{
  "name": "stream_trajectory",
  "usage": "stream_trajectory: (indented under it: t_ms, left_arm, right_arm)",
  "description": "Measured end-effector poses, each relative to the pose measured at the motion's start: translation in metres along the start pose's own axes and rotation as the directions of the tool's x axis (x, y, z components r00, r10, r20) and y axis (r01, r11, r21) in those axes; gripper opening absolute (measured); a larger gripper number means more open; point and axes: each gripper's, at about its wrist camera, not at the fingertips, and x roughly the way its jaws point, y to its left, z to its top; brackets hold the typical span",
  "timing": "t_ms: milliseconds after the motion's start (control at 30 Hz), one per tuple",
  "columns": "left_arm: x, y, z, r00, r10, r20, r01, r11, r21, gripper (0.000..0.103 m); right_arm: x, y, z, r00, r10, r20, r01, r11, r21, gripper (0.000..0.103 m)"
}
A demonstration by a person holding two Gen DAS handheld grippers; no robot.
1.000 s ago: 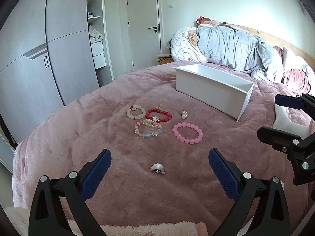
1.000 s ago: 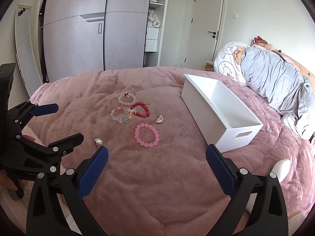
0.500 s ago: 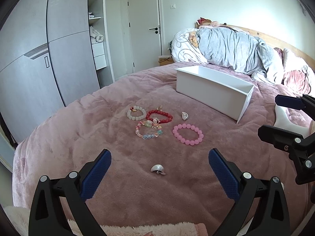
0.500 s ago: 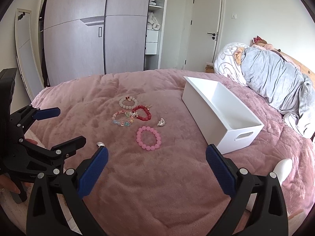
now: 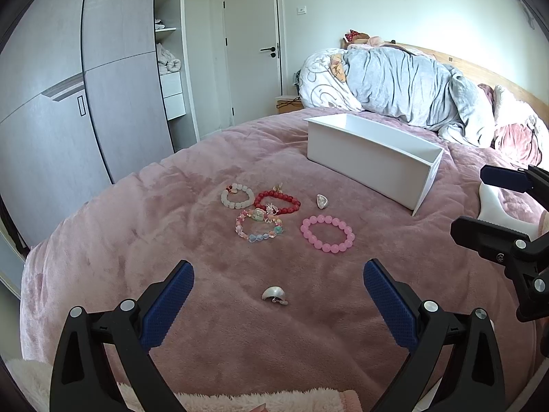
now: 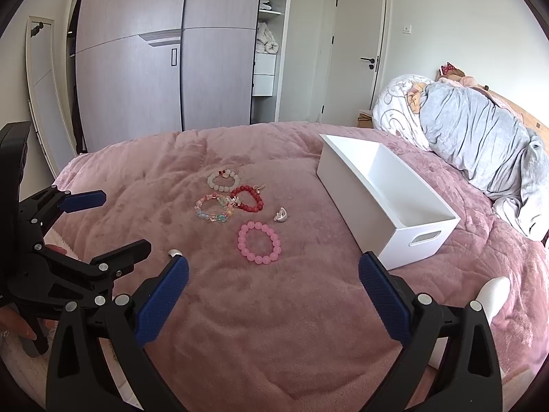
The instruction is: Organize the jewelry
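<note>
Several bead bracelets lie on the pink bedspread [image 5: 103,240]: a white one [image 5: 236,196], a red one [image 5: 277,202], a multicolour one [image 5: 259,226] and a pink one [image 5: 327,233]. Two silver shell-shaped pieces lie nearby, one [image 5: 322,201] by the red bracelet and one [image 5: 274,294] just ahead of my left gripper [image 5: 278,297]. An empty white box [image 6: 387,195] stands to the right of the jewelry. My left gripper is open and holds nothing. My right gripper [image 6: 273,288] is open too, a little short of the pink bracelet [image 6: 259,242].
A grey duvet [image 5: 411,89] and pillows are heaped at the head of the bed. Grey wardrobes [image 6: 154,68], open shelves and a white door [image 5: 254,48] line the far wall. A fluffy white sleeve [image 5: 137,398] shows at the lower edge.
Both grippers have lowered and tilted slightly, so the jewelry and box sit a little lower in view. Both stayed open and nothing on the bed moved.
</note>
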Motion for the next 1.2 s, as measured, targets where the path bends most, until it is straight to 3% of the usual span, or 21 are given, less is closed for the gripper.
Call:
stream_trajectory:
  t_ms: [833, 1200]
  left_arm:
    - [0.0, 0.001, 0.0, 1.0, -0.003, 0.0, 0.003, 1.0, -0.003, 0.1]
    - [0.011, 0.003, 0.017, 1.0, -0.017, 0.002, 0.017, 1.0, -0.009, 0.1]
  right_arm:
    - [0.002, -0.002, -0.002, 1.0, -0.005, -0.001, 0.005, 1.0, 0.001, 0.098]
    - [0.012, -0.008, 0.016, 1.0, -0.022, 0.013, 0.022, 1.0, 0.005, 0.098]
